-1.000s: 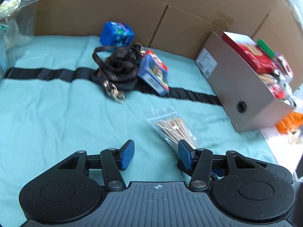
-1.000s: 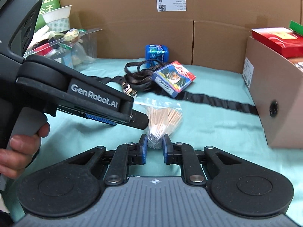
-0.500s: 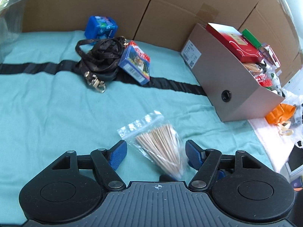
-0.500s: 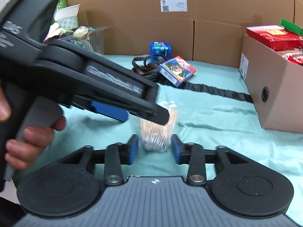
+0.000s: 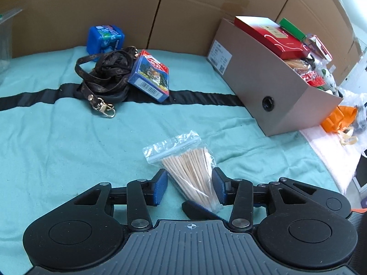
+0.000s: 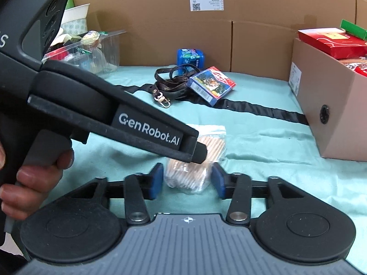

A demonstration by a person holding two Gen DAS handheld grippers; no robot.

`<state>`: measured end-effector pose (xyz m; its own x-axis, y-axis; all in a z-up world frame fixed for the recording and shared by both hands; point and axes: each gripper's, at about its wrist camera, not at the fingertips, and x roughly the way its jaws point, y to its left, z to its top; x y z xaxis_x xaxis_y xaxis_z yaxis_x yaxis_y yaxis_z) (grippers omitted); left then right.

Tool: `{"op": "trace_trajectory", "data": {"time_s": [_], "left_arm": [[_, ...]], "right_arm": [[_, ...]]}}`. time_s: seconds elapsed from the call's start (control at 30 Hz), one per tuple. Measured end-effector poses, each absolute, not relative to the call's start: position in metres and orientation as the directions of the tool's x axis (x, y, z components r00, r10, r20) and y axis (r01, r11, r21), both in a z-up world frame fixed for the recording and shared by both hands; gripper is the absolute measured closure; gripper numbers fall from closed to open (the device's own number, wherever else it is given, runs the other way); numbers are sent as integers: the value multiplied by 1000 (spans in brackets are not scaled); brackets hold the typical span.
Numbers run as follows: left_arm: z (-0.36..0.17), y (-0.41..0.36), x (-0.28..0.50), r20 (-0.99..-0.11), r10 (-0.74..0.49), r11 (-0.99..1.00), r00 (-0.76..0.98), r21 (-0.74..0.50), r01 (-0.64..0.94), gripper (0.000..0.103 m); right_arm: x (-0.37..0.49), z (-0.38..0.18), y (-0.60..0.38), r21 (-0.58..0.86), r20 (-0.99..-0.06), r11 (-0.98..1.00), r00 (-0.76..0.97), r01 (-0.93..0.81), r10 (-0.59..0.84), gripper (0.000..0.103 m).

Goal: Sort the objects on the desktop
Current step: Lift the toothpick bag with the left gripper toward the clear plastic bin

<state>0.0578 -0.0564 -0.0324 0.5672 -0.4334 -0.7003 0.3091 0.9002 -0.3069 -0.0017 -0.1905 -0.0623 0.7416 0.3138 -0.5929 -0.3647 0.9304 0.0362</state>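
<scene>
A clear zip bag of toothpicks (image 5: 191, 168) lies on the teal cloth, between the open pads of my left gripper (image 5: 190, 186). The same bag (image 6: 195, 171) sits between the open pads of my right gripper (image 6: 187, 181), which touches it on neither side. The left gripper's body (image 6: 110, 116) crosses the right wrist view from the left, its tip over the bag. A blue card box (image 5: 150, 78), a brown strap with a gold clasp (image 5: 103, 78) and a blue packet (image 5: 104, 37) lie farther back.
A grey cardboard box (image 5: 270, 84) full of red packages stands at the right. A clear plastic tub (image 6: 91, 52) with small items stands at the back left. Cardboard walls (image 5: 160, 11) close the back. An orange item (image 5: 337, 119) lies beyond the box.
The right gripper has opened and let go of the toothpick bag. The left gripper has moved over the bag, so the bag now lies between its pads, which have narrowed slightly.
</scene>
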Motion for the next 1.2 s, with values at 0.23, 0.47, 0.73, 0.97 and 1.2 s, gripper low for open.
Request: {"op": "trace_trajectory", "data": {"time_s": [0.23,0.47,0.73,0.97,1.2], "left_arm": [[-33,-60,51,-697,-455,887,554,-303,348,77],[-21,-51,29,-661,-476,879,581,-342,331,83],[24,-15,-2,-557,-430,898,711,-347,271,83],[64,34,-25,-453,-333,926,827,-322,196,83],[91,78,-32,-388,-218,952,896,-285,108,83]], "right_arm": [[-6,-61,-191,34,-593,939,750,-341,294,72],[-24,-49,-185,-2,-574,935,766,-355,290,72],[-39,-9,-157,-58,-480,893,797,-447,367,72],[-40,26,-115,-90,-389,828,785,-553,482,72],[-23,50,-70,-105,-333,765,747,-635,575,72]]}}
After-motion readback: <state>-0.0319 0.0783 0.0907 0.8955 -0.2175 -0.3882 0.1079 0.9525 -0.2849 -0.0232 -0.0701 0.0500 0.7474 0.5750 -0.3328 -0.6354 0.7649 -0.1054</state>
